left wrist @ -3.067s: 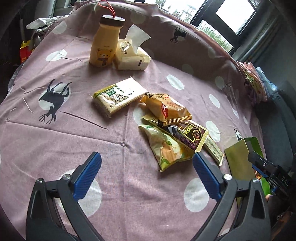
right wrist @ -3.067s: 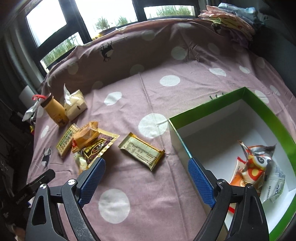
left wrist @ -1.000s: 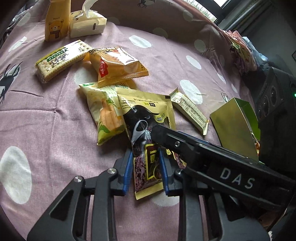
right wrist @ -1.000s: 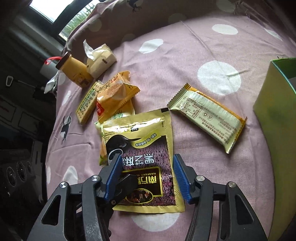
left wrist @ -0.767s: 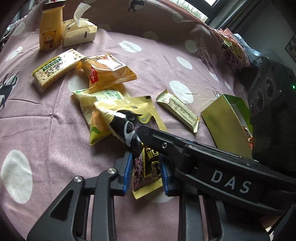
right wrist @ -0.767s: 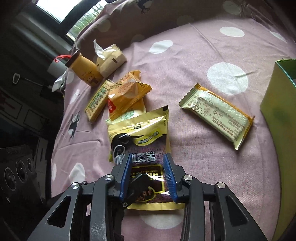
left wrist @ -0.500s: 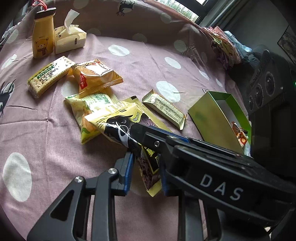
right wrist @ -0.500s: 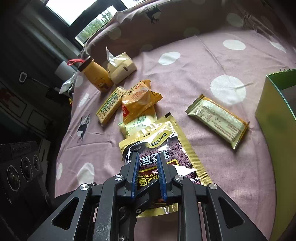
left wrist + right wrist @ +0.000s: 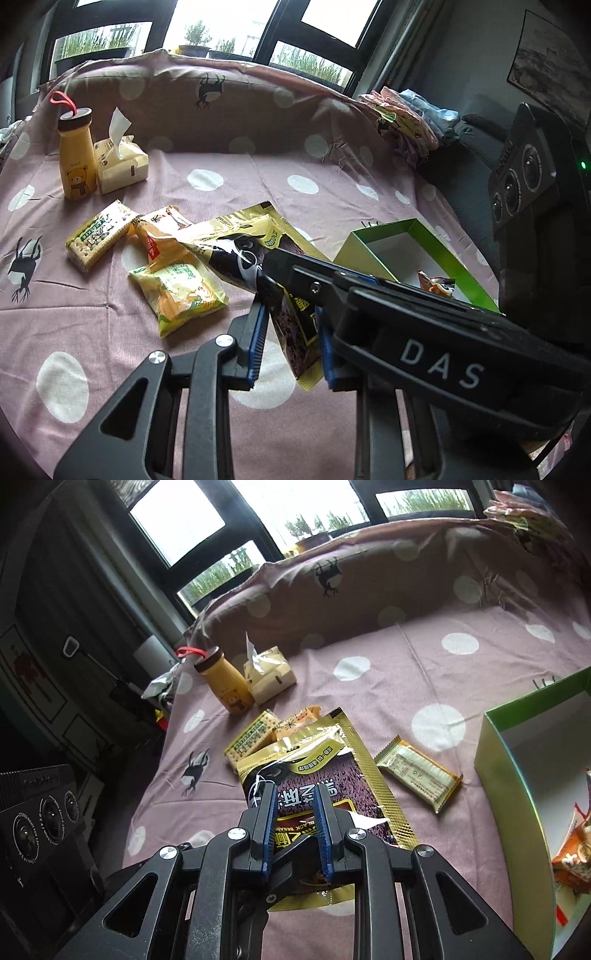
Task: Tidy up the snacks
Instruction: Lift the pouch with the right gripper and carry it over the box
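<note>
Polka-dotted purple cloth (image 9: 258, 177) covered the surface below dark-framed windows. Both the left gripper (image 9: 291, 339) and the right gripper (image 9: 295, 827) were clamped on one black sesame pouch (image 9: 332, 775), held clear of the cloth. With two grips on one thin pouch, uneven pulling could tear or twist it loose. Beyond lay a wafer bar (image 9: 417, 771), other snacks, and the green box (image 9: 424, 240), partly filled.

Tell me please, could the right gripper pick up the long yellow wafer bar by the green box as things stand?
Probably not: the right gripper is shut on the black sesame pouch, so the wafer bar must wait.
</note>
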`<state>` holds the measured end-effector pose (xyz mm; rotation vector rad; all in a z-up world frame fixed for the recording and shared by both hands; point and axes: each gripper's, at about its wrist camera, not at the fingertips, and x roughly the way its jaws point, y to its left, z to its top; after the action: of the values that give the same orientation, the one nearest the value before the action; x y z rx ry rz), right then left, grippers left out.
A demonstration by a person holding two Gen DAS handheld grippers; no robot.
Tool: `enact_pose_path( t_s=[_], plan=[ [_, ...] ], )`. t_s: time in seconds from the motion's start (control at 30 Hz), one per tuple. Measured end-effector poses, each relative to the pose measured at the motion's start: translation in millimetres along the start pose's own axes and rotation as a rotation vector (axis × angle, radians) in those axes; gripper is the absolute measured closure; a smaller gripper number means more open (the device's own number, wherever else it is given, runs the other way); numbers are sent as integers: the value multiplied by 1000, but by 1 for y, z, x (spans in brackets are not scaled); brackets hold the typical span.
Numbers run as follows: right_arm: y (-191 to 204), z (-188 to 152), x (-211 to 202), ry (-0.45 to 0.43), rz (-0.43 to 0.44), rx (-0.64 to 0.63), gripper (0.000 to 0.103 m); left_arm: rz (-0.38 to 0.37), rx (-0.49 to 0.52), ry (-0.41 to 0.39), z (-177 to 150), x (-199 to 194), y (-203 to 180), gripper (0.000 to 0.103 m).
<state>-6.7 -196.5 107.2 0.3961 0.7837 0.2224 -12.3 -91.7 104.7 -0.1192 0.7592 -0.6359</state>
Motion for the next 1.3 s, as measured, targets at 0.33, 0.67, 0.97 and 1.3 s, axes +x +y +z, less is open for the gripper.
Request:
enact_pose_path(
  t_s=[0.33, 0.67, 0.97, 1.3],
  plan=[
    [-3, 6, -45, -120, -12, -2, 79, -38, 85, -90, 11, -16, -36, 80],
    [-31, 12, -94, -241, -116, 28, 79, -129, 178, -121, 21, 0, -85, 80],
    [-62, 14, -119, -284, -195, 79, 79, -206, 229, -97, 25, 20, -119, 80],
    [-96, 12, -137, -308, -252, 154, 79, -262, 269, -44, 26, 43, -149, 80]
  ],
)
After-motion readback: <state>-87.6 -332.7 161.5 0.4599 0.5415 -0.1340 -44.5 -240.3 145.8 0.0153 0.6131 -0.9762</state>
